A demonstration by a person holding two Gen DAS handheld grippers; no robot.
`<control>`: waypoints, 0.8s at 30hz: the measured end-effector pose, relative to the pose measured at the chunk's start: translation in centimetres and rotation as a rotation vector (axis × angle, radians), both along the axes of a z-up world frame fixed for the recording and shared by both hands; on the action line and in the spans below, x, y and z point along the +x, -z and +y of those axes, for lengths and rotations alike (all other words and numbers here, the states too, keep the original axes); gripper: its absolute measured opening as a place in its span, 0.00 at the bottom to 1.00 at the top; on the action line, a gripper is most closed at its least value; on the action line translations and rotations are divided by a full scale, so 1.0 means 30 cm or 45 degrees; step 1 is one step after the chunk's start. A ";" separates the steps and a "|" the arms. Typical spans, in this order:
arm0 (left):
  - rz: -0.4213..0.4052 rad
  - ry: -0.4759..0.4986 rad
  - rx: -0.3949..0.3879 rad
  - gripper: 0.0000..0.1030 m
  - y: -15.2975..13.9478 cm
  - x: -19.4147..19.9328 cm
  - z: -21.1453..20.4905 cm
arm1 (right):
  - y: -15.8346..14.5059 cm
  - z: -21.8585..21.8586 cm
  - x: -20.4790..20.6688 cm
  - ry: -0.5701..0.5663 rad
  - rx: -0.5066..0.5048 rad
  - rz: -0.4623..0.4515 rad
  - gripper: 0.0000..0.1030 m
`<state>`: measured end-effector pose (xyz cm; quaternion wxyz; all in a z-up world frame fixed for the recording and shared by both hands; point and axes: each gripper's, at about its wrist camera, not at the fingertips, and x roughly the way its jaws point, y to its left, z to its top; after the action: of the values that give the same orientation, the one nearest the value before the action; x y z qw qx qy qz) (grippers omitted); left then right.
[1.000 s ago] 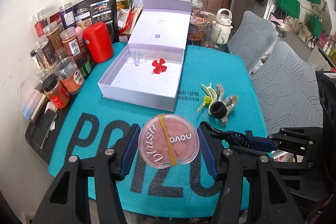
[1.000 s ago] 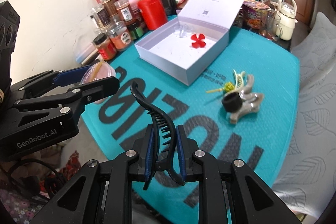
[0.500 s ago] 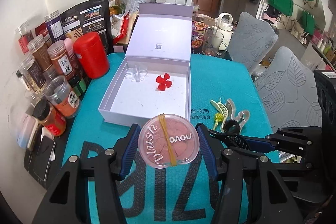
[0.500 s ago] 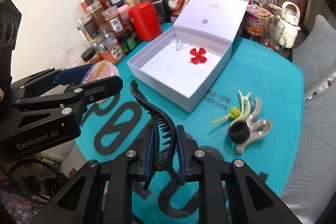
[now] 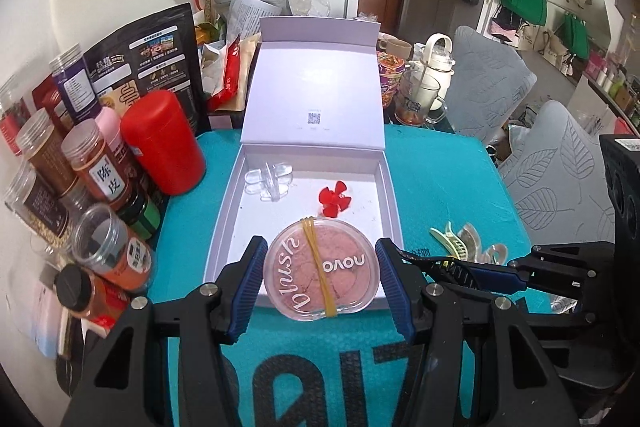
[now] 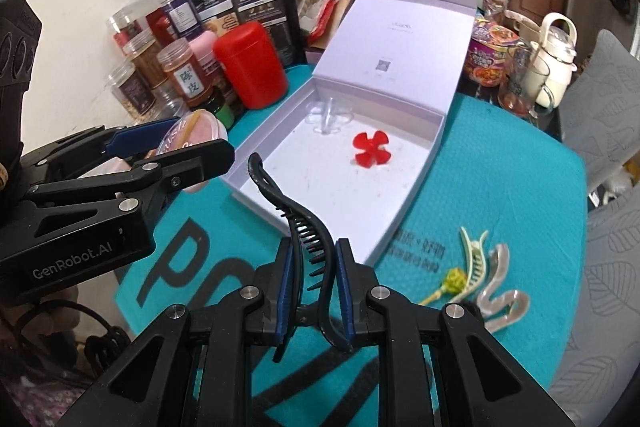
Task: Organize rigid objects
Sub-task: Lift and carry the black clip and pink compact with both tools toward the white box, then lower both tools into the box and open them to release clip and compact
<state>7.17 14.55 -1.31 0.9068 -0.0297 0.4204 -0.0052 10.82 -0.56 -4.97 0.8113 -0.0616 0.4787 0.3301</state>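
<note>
Left gripper [image 5: 322, 281], first: we are holding the round blush case [image 5: 322, 267] between its blue ribbed pads, jaws set about halfway, case face up above the near wall of the open box [image 5: 230, 223]. Moving right, our right gripper [image 6: 312, 287] is pinching the black hair clip [image 6: 298, 223] with its jaws nearly closed, teeth pointing toward the box's near corner.

We are judging the step as carrying both items to the box. To do it well, we are wanting the case clear of the near wall and low over the bare floor before easing the pads apart, so it lands flat, not on its edge. The clip should go down beside it, away from the red flower clip [image 5: 335, 201] and the clear clip [image 5: 269, 181] already lying inside toward the back.

Materials, left to right:
- Case: smooth clear plastic lid, pink powder, a yellow rubber band [image 5: 318, 267] across it. Slick rim, likely to slip.
- Box: stiff pale cardboard, hinged lid standing upright.
- Black clip: thin curved plastic, springy.
- Loose clips [image 6: 486, 277] waiting on the teal mat [image 6: 500, 187], right of the box.
</note>
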 end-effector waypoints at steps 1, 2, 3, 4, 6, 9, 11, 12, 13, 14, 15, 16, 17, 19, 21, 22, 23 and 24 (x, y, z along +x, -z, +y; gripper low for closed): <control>0.000 0.004 0.000 0.54 0.003 0.016 0.012 | 0.003 0.015 0.018 0.002 -0.003 -0.001 0.19; 0.000 0.007 0.000 0.54 0.007 0.031 0.023 | 0.005 0.024 0.030 0.003 -0.005 -0.003 0.19; 0.001 0.010 -0.001 0.54 0.009 0.044 0.030 | 0.007 0.036 0.044 0.003 -0.007 -0.006 0.19; 0.002 0.012 -0.003 0.54 0.012 0.058 0.042 | 0.010 0.048 0.060 0.004 -0.010 -0.009 0.19; 0.003 0.017 -0.006 0.54 0.014 0.083 0.064 | 0.017 0.068 0.088 0.007 -0.014 -0.010 0.19; -0.003 0.027 0.001 0.54 0.015 0.123 0.094 | 0.020 0.098 0.128 0.013 -0.017 -0.017 0.19; -0.006 0.033 0.003 0.54 0.017 0.152 0.117 | 0.020 0.118 0.157 0.022 -0.014 -0.024 0.19; -0.007 0.035 0.002 0.54 0.019 0.165 0.126 | 0.020 0.126 0.168 0.025 -0.013 -0.026 0.19; -0.009 0.037 0.002 0.54 0.020 0.180 0.138 | 0.021 0.136 0.182 0.029 -0.012 -0.030 0.19; -0.012 0.039 0.004 0.54 0.022 0.193 0.148 | 0.021 0.146 0.193 0.035 -0.012 -0.033 0.19; -0.015 0.041 0.005 0.54 0.024 0.205 0.155 | 0.021 0.154 0.206 0.040 -0.012 -0.037 0.19; -0.017 0.045 0.008 0.54 0.026 0.219 0.163 | 0.022 0.163 0.221 0.047 -0.011 -0.039 0.19; -0.018 0.048 0.011 0.54 0.029 0.234 0.169 | 0.023 0.170 0.236 0.055 -0.011 -0.042 0.19; -0.017 0.054 0.012 0.54 0.040 0.266 0.185 | 0.030 0.182 0.261 0.070 -0.014 -0.044 0.19; -0.015 0.056 0.015 0.54 0.054 0.294 0.198 | 0.037 0.191 0.287 0.084 -0.018 -0.044 0.19; -0.014 0.058 0.016 0.54 0.061 0.306 0.204 | 0.044 0.196 0.303 0.093 -0.021 -0.043 0.19; -0.012 0.060 0.018 0.54 0.070 0.319 0.211 | 0.050 0.201 0.316 0.100 -0.024 -0.041 0.19; -0.008 0.061 0.020 0.54 0.080 0.333 0.216 | 0.059 0.205 0.333 0.110 -0.029 -0.039 0.19</control>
<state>17.15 21.04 -3.72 0.9080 -0.0123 0.4181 -0.0238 20.81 5.59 -6.73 0.8313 -0.0551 0.4720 0.2884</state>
